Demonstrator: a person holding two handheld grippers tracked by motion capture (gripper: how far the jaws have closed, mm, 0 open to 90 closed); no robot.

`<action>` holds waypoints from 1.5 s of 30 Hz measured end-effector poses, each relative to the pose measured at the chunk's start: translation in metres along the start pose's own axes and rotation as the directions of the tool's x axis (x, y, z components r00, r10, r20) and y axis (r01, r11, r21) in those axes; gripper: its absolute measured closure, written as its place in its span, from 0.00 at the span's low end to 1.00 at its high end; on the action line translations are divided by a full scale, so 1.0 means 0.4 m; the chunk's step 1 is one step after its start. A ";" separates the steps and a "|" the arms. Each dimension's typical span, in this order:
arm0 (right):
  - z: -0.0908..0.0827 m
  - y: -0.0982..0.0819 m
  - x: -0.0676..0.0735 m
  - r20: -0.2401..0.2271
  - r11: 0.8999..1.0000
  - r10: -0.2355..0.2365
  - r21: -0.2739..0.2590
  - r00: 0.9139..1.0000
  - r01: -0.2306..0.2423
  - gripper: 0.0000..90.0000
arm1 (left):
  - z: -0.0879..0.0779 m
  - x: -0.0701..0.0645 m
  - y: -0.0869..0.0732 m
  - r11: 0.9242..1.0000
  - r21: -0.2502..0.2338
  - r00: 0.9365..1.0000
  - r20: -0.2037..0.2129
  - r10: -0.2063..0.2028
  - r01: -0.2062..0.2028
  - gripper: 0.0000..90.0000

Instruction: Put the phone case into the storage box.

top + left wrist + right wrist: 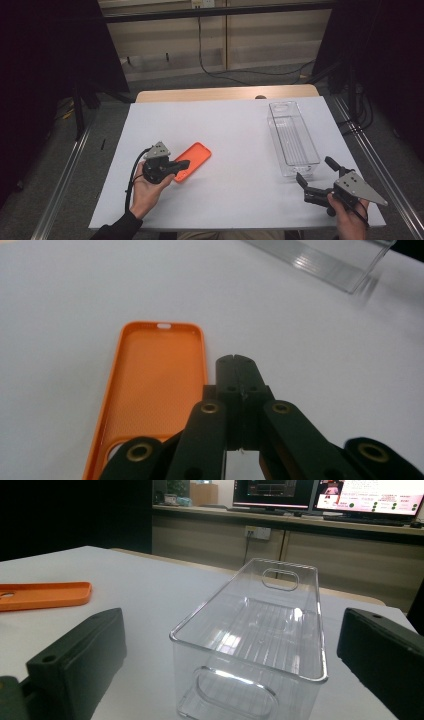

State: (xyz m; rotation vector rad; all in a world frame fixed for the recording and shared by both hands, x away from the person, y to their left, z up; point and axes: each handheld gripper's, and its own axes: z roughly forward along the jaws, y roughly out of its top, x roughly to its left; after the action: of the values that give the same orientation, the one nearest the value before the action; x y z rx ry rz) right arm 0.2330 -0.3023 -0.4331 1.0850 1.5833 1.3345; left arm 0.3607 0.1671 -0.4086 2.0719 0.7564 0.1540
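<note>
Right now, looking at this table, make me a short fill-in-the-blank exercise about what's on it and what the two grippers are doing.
1. The phone case lying on the white table is coloured ____.
2. The jaws of the left gripper are ____, with nothing between them.
3. The clear plastic bin in front of the right gripper holds ____.
4. The jaws of the right gripper stand ____, facing the near end of the bin.

Missing words: orange; shut; nothing; open
</note>
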 end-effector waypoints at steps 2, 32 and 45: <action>0.001 0.000 0.000 -0.003 1.000 -0.002 0.000 1.000 0.002 0.00 | 0.005 0.003 -0.001 0.999 0.033 1.000 0.008 -0.003 0.003 1.00; 0.000 -0.001 0.001 -0.012 1.000 -0.005 0.003 1.000 0.005 0.00 | 0.065 -0.012 -0.056 0.968 0.248 0.999 0.011 -0.051 0.047 1.00; -0.001 -0.001 0.001 -0.013 1.000 -0.003 0.003 1.000 0.003 0.00 | 0.059 0.003 -0.055 0.963 0.263 0.998 -0.005 -0.069 0.068 1.00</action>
State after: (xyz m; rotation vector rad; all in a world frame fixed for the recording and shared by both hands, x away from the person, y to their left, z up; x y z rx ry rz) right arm 0.2325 -0.3019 -0.4333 1.0771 1.5960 1.3404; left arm 0.3604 0.1599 -0.4401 2.2910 0.8836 0.0100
